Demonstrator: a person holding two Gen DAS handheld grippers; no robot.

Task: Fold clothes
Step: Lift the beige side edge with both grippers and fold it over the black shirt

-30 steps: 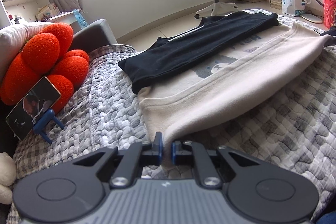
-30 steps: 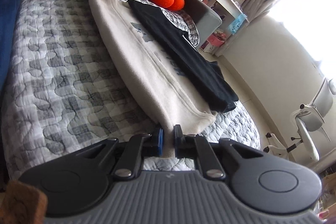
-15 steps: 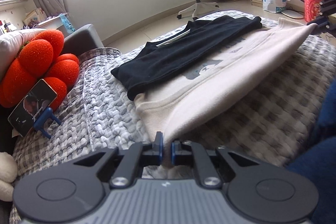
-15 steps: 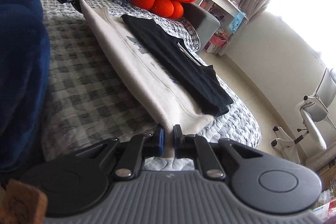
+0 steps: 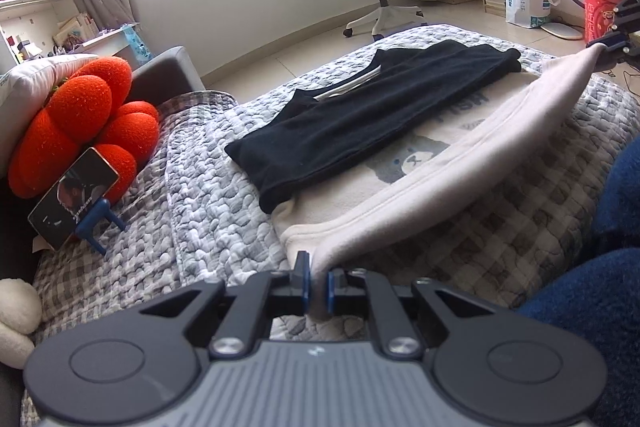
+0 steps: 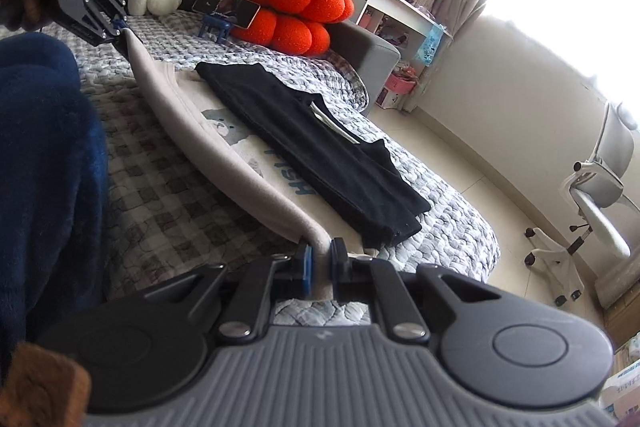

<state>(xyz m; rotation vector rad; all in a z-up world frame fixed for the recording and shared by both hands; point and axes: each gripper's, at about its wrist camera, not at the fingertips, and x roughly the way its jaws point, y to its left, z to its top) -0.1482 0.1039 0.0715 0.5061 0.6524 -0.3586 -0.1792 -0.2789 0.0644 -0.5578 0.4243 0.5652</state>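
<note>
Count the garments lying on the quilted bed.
2. A cream sweatshirt with a bear print spreads across the grey checked quilt, its near edge lifted by both grippers. A folded black garment lies on its far half. Others may be hidden.

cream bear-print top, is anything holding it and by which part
Yes: the left gripper and right gripper each pinch one end of the cream bear-print top's lifted near edge.

I see cream bear-print sweatshirt [image 5: 404, 183] spread on grey quilted bed [image 5: 208, 211], folded black garment [image 5: 360, 119] lying on its far half. My left tool [image 5: 317, 285] and right tool [image 6: 320, 269] pinch near-edge corners. Phone on blue stand [image 5: 74, 197] before orange plush cushion [image 5: 84, 123], left.
</note>
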